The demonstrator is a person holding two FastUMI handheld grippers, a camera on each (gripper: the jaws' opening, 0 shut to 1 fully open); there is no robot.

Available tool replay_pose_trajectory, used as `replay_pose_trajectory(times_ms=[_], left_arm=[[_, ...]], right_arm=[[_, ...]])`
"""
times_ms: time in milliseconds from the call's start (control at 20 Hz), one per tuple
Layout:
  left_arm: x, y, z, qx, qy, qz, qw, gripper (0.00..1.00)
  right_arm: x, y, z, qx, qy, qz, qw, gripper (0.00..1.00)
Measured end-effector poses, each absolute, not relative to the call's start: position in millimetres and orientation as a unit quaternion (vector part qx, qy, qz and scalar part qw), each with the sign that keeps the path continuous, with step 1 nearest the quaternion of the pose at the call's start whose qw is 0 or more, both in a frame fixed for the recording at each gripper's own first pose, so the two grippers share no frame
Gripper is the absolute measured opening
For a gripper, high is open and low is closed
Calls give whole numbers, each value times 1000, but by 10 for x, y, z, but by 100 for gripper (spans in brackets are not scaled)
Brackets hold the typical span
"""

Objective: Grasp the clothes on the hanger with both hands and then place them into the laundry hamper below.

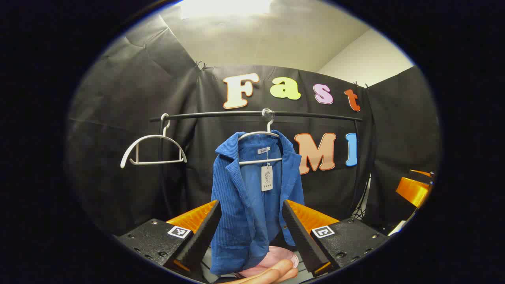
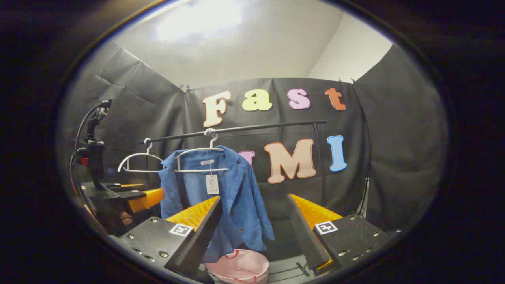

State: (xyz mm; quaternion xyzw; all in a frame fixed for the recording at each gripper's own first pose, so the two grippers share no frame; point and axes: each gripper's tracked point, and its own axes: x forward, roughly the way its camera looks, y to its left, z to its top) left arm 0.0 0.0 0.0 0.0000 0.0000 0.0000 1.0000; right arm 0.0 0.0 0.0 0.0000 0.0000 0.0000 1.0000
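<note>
We have yet to start: blue jacket (image 1: 252,189) hangs on its hanger (image 1: 258,136), both grippers' fingers spread (holding nothing), pink hamper (image 2: 238,268) waiting below.

Black cloth booth walls (image 1: 130,98), white ceiling (image 2: 244,51) with bright light glare, black clothes rail (image 1: 315,116)

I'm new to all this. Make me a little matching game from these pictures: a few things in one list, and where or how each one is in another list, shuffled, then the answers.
Things
1. blue corduroy jacket
2. bare white plastic hanger
3. pink laundry hamper
4. black metal rail

Places or states
A. on the floor below the clothes
B. runs across the top and carries both hangers
C. hangs on a hanger with a paper tag at its collar
D. hangs with nothing on it, beside the jacket

Pairs: 1-C, 2-D, 3-A, 4-B
</note>
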Motion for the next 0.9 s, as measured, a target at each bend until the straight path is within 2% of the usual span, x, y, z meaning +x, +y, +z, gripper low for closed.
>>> replay_pose_trajectory(times_ms=[50,450,900], left_arm=[[-3,-21,11,3,-5,-2,1000,93],[85,51,38,-26,-14,38,999,93],[689,121,-70,-21,-19,69,997,93]], right_arm=[[9,12,-6,3,2,3,1000,94],[235,42,-25,7,-8,9,1000,96],[823,129,-361,19,16,23,999,95]])
